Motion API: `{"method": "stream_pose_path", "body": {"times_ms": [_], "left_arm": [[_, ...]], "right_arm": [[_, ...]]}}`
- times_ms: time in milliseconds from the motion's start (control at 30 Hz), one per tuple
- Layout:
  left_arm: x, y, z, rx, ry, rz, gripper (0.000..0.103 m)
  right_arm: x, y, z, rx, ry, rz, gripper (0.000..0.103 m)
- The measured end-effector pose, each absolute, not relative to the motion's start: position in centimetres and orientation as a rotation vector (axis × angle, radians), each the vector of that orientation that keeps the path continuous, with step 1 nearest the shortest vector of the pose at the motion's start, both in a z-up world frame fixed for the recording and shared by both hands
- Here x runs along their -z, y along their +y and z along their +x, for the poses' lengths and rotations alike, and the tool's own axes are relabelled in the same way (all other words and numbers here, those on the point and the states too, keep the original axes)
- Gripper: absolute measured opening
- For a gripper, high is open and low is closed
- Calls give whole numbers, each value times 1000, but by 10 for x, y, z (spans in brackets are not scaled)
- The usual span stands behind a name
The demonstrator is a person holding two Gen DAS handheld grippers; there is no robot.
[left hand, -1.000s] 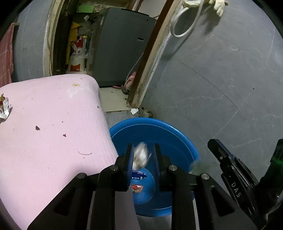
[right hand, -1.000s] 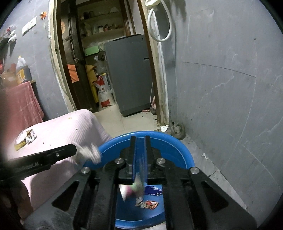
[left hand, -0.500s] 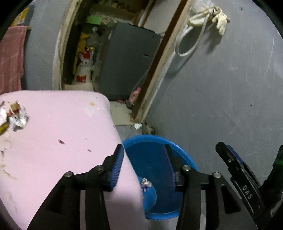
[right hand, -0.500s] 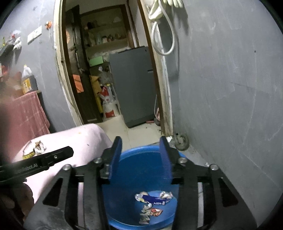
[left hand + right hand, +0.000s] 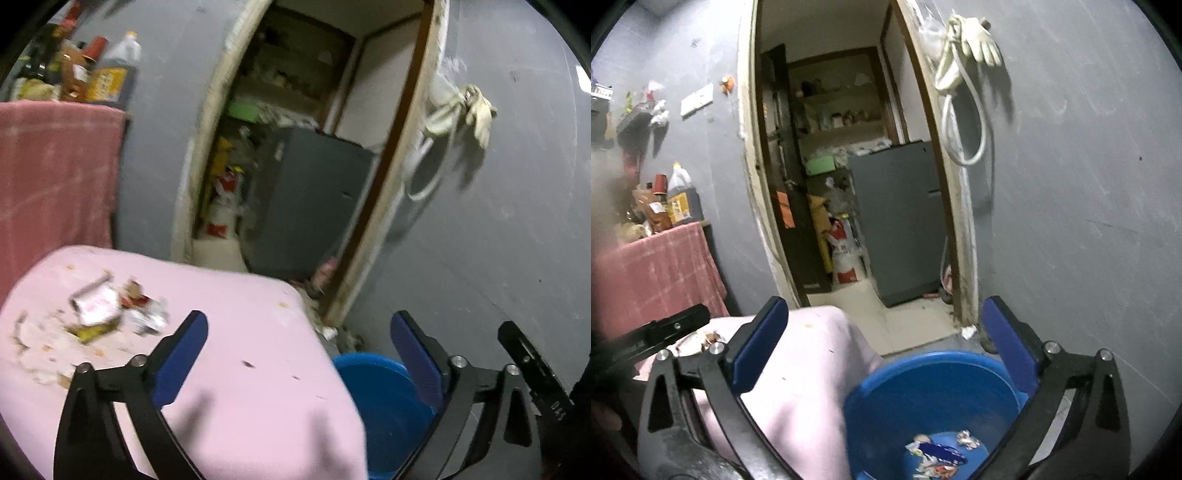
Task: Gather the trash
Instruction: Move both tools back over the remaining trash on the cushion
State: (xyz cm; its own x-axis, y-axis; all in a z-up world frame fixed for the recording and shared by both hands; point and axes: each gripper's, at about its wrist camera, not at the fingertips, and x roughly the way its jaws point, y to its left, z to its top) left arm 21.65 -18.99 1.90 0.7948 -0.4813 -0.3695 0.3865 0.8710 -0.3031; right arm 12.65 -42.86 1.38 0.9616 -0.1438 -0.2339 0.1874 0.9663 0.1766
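A blue basin (image 5: 934,402) stands on the floor beside the pink table and holds several crumpled wrappers (image 5: 938,456). It also shows in the left wrist view (image 5: 380,402). A pile of wrappers and scraps (image 5: 110,310) lies on the pink table top (image 5: 240,387) at the left; a bit of it shows in the right wrist view (image 5: 701,338). My left gripper (image 5: 299,354) is wide open and empty over the table's right edge. My right gripper (image 5: 882,343) is wide open and empty above the basin.
A doorway (image 5: 849,184) ahead leads to a room with a grey fridge (image 5: 897,218). A pink-draped shelf with bottles (image 5: 665,206) stands at the left. A hose and a glove (image 5: 975,48) hang on the grey wall at the right.
Both grippers let go of their trash into the basin, opened wide and rose. The left gripper's view has swung left toward the pile on the table.
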Motion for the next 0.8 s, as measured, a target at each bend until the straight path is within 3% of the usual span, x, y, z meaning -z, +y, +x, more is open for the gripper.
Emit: {"method": "stream_pose_path", "body": {"times_ms": [800], "left_arm": [[-40, -56, 180, 181, 241, -167, 101]], "right_arm": [[-47, -304, 147, -48, 69, 105, 103]]}}
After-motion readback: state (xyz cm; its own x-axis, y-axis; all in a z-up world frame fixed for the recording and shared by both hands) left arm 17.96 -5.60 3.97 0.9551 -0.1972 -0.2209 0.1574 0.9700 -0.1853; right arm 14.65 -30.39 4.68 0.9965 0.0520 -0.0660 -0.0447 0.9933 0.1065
